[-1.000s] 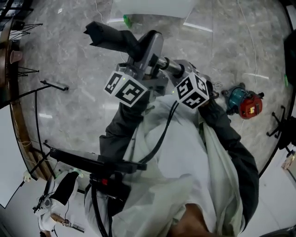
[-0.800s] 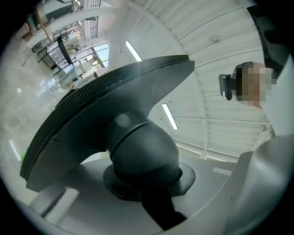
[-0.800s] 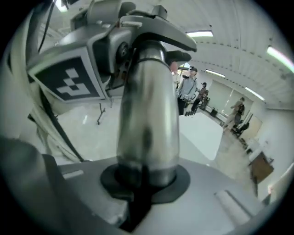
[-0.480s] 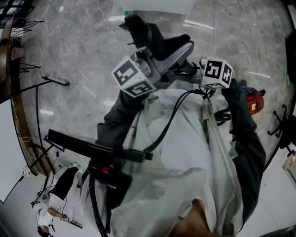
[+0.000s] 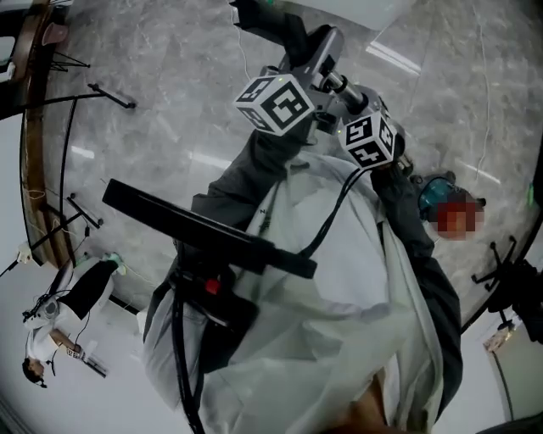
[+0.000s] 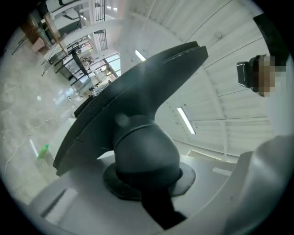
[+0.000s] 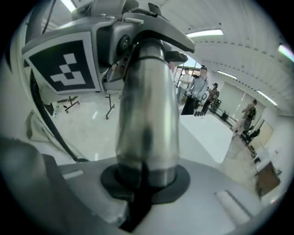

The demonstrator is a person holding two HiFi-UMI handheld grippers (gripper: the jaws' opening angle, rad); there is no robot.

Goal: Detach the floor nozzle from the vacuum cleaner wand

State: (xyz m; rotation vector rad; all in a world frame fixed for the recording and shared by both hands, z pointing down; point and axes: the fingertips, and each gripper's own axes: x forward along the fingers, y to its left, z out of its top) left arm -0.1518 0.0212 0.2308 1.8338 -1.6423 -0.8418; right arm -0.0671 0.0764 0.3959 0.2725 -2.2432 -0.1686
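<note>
The dark floor nozzle [image 5: 276,24] is held up at the top of the head view, its grey neck [image 5: 321,49] meeting the silver wand [image 5: 337,82]. My left gripper [image 5: 304,72], under its marker cube, is shut on the nozzle's rounded neck [image 6: 144,147], which fills the left gripper view below the wide nozzle plate [image 6: 133,96]. My right gripper [image 5: 349,106] is shut on the wand [image 7: 147,124], which runs up from its jaws into a grey fitting [image 7: 151,30] beside the left gripper's cube. The two grippers sit close together.
A red and teal device [image 5: 441,199] lies on the marble floor at right. Thin black stands [image 5: 110,93] stand at left, and a black bar [image 5: 204,229] crosses the person's white coat. A green bottle [image 6: 42,151] stands on the floor. People [image 7: 202,92] stand far off.
Both grippers have swung the nozzle and wand from the upper left to the top middle of the head view, and the two marker cubes have come closer together again.
</note>
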